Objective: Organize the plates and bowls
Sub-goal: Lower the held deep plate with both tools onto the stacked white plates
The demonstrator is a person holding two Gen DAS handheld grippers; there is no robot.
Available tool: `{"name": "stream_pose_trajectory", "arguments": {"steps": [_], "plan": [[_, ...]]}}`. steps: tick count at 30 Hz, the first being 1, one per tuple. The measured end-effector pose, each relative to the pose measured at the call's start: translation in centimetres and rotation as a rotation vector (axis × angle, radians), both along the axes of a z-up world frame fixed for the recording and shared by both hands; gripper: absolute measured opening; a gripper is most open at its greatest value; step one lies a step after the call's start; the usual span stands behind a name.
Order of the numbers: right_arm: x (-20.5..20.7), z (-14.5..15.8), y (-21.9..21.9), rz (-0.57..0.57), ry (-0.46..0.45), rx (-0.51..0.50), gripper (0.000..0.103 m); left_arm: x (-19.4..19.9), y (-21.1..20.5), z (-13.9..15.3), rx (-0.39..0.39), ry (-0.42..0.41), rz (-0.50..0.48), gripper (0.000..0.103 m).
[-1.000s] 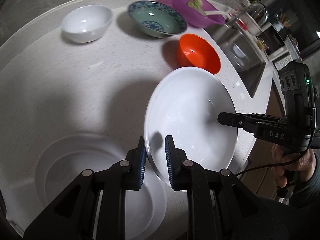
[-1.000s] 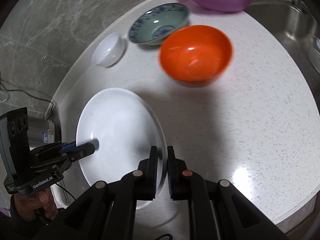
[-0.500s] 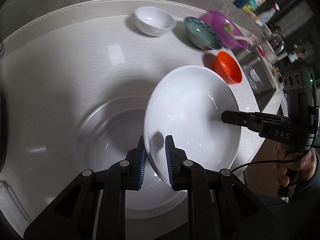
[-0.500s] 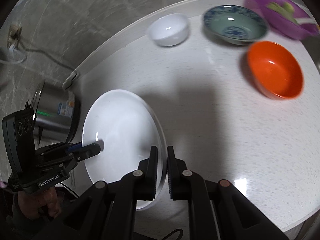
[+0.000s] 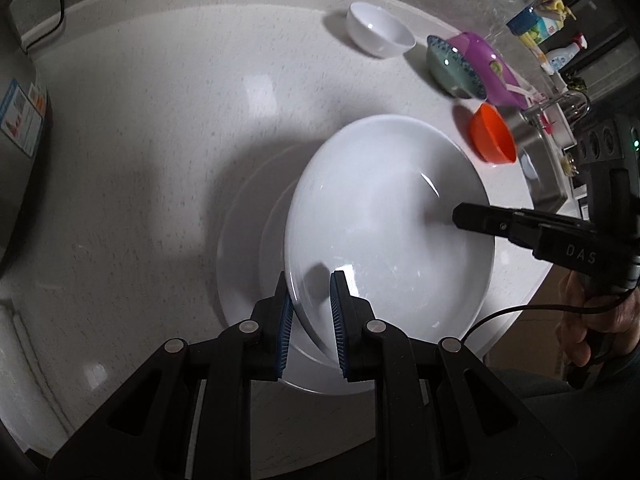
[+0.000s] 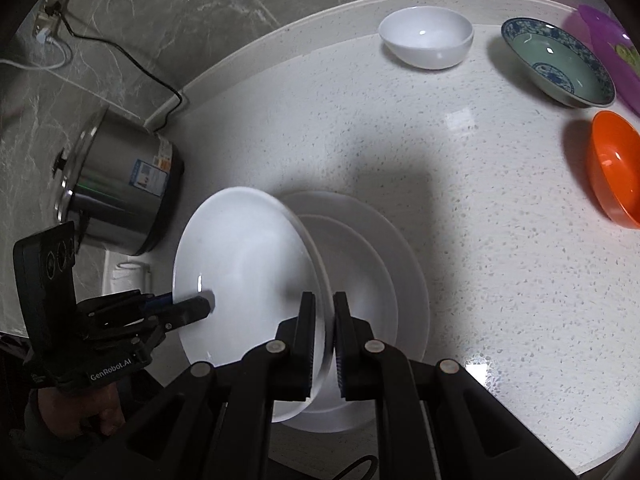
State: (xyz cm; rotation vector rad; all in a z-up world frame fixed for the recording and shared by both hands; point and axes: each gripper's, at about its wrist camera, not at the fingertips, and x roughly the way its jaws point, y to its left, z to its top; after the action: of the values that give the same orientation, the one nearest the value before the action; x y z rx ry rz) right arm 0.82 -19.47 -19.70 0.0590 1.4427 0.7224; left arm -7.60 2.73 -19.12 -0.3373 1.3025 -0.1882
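Note:
A white deep plate [image 5: 384,216] is held tilted in the air by both grippers. My left gripper [image 5: 310,312] is shut on its near rim. My right gripper [image 6: 324,332] is shut on the opposite rim of the same plate [image 6: 244,264]. Directly under it a larger white plate [image 6: 384,256] lies flat on the counter; it also shows in the left wrist view [image 5: 248,248]. A small white bowl [image 6: 426,36], a green-and-blue patterned bowl [image 6: 558,60] and an orange bowl [image 6: 616,168] stand further back.
A steel cooker [image 6: 120,184] with a cord stands at the left by the wall. A purple dish [image 5: 484,68] sits beside the patterned bowl, near the sink and tap [image 5: 560,108]. The counter's front edge curves close below the plates.
Both grippers carried the white deep plate leftward across the counter. It now hangs over the larger white plate, and the other bowls have receded to the right.

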Motion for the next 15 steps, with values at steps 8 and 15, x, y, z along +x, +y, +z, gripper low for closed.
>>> {"name": "stream_pose_trajectory", "arguments": {"steps": [8, 15], "plan": [[-0.5, -2.5, -0.3, -0.011, 0.009, -0.046, 0.011, 0.3, -1.1, -3.1, 0.000, 0.037, -0.025, 0.016], [-0.2, -4.2, -0.5, -0.008, 0.019, -0.060, 0.011, 0.7, -2.0, -4.6, 0.026, 0.052, -0.036, 0.016]]}}
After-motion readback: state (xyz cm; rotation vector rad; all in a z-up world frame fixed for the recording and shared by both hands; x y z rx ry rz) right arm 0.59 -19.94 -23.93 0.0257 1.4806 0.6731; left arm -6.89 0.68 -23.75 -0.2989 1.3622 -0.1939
